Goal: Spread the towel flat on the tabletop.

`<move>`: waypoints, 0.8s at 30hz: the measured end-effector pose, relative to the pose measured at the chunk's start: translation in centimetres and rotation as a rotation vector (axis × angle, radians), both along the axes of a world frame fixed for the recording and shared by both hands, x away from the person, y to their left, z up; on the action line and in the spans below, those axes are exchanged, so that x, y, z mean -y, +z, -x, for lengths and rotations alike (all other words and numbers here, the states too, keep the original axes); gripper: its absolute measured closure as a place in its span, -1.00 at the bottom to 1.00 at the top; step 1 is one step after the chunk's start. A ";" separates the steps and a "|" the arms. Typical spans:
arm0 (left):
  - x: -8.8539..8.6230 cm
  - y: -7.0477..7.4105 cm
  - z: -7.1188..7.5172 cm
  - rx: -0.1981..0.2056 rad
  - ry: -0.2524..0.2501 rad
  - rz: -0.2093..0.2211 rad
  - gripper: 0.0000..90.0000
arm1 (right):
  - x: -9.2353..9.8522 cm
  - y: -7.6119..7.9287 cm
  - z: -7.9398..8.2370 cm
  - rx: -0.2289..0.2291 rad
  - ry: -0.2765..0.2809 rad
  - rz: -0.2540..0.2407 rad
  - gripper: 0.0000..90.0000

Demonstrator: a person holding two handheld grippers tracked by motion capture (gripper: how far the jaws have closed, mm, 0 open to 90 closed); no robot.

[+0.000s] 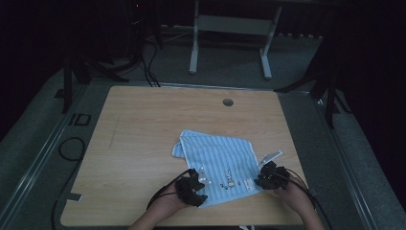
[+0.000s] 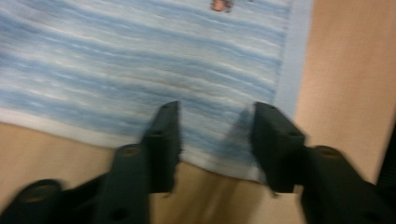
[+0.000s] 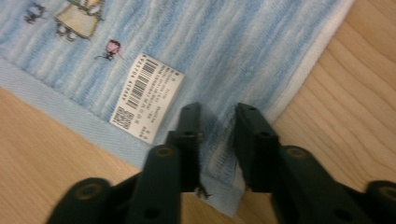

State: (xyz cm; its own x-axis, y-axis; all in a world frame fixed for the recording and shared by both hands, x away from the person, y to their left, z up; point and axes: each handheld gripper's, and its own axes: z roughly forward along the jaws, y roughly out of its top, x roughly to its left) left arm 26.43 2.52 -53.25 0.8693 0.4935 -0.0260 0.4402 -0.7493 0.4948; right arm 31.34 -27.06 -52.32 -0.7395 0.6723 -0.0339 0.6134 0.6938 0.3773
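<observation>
Blue-and-white striped towel (image 1: 220, 163) lies flat on the wooden desk (image 1: 143, 129), lower centre-right of the high view, its far-left corner folded over a bit. Small embroidered figure and a white barcode label (image 1: 247, 184) sit near its near edge.

Left hand-held gripper (image 1: 195, 188) is at the towel's near-left corner, bottom centre of the high view, a hand behind it at the frame's bottom edge. In the left gripper view its two black jaws rise from the bottom with the towel's corner between them (image 2: 215, 140); the tips rest on the striped cloth and a clear strip of towel shows between them. Jaws are partly closed but not clenched on the cloth; no pinch visible. View is blurred.

Right hand-held gripper (image 1: 266, 178) is at the towel's near-right corner, lower right of the high view. In the right gripper view the jaws stand close together over the corner (image 3: 217, 133), a narrow strip of towel between them; label (image 3: 147, 98) lies just left of the left jaw. Whether the pads actually press the cloth, cannot tell.

A round hole (image 1: 228, 102) sits in the desk's far edge, upper centre. Black cables trail from both grippers off the bottom edge.
</observation>
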 end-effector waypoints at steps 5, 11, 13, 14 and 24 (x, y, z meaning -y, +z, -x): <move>-0.5 -0.1 -1.7 0.017 0.041 0.007 0.71 | -0.6 -0.1 -0.3 0.025 0.009 0.005 0.90; -1.5 -0.1 -4.9 0.055 0.132 -0.011 0.90 | -1.7 -0.3 -1.5 0.060 -0.017 -0.005 0.93; -1.5 -0.1 -5.4 0.057 0.142 -0.017 0.90 | -1.9 -0.3 -1.9 0.062 -0.023 -0.008 0.93; -1.5 -0.1 -6.0 0.062 0.150 -0.026 0.90 | -2.3 -0.3 -2.7 0.071 -0.035 -0.009 0.93; -1.5 0.0 -11.0 0.051 0.260 -0.019 0.92 | -3.9 -0.3 -7.0 0.066 -0.102 -0.003 0.94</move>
